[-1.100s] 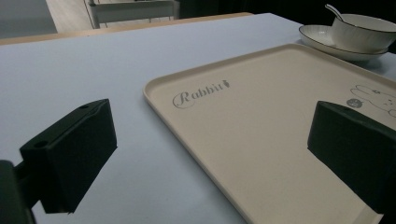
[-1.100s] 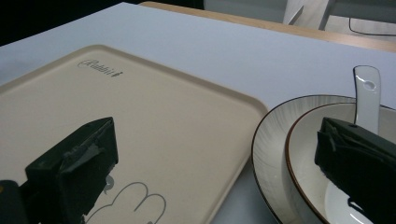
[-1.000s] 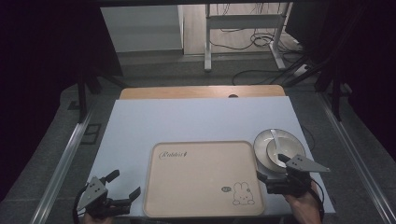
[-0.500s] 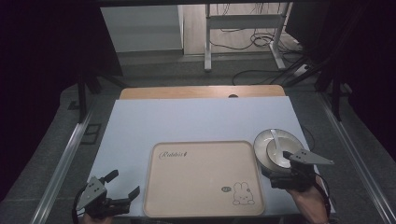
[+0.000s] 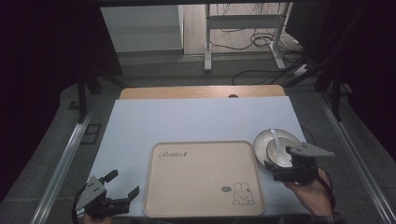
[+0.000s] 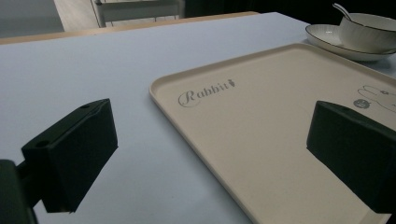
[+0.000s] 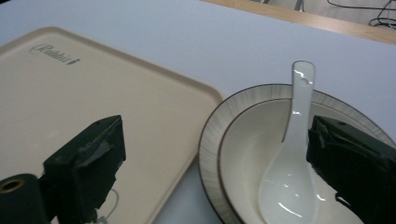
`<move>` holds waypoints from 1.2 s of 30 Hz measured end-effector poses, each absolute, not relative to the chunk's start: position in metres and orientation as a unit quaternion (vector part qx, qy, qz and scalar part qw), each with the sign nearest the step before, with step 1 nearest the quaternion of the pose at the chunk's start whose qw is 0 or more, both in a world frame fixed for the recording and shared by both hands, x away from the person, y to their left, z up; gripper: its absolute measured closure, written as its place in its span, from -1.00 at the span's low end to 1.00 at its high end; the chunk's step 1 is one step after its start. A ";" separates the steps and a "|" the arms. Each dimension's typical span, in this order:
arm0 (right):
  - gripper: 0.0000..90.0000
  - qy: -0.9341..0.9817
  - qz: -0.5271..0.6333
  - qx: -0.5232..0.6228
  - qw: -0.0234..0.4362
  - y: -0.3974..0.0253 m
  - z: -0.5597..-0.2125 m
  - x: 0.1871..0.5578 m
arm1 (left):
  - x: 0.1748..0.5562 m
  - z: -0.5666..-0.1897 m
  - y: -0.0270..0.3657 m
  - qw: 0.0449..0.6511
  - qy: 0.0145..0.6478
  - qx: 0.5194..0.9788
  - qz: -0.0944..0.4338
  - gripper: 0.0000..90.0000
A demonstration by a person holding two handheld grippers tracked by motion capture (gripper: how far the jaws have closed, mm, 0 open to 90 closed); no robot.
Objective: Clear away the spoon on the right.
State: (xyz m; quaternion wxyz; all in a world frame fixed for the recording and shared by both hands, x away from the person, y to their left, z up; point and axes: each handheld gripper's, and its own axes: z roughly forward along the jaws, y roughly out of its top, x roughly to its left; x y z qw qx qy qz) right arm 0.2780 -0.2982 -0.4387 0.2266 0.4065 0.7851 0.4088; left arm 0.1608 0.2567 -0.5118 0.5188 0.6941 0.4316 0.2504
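Pale blue tabletop (image 5: 187, 121) | beige rabbit tray (image 5: 203, 179) central | bowl (image 5: 280, 151) with spoon (image 5: 276, 142) on plate (image 5: 261, 140), touching tray's right edge | right gripper (image 5: 280, 171) agape, poised to grasp bowl | left gripper (image 5: 122, 186) agape, idle left of tray

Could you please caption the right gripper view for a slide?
Open right gripper poised over a spoon in a bowl beside the tray.

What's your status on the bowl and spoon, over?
Right gripper open, hovering at the bowl, holding nothing. Spoon lies in the bowl, bowl on a plate beside the tray. Left gripper open, idle. Nothing in the way.
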 end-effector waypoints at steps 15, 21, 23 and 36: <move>-0.56 0.791 0.365 0.442 0.216 -0.318 -0.440 0.307 | 0.161 -0.512 0.256 0.515 0.433 0.696 0.250 -0.96; -0.33 0.795 0.344 0.451 0.216 -0.320 -0.443 0.319 | 0.161 -0.512 0.256 0.515 0.434 0.696 0.250 -0.96; -0.26 0.796 0.337 0.454 0.216 -0.320 -0.444 0.322 | 0.161 -0.512 0.256 0.515 0.434 0.696 0.250 -0.96; 0.08 0.806 0.310 0.462 0.204 -0.320 -0.453 0.341 | 0.161 -0.512 0.256 0.513 0.433 0.697 0.250 -0.96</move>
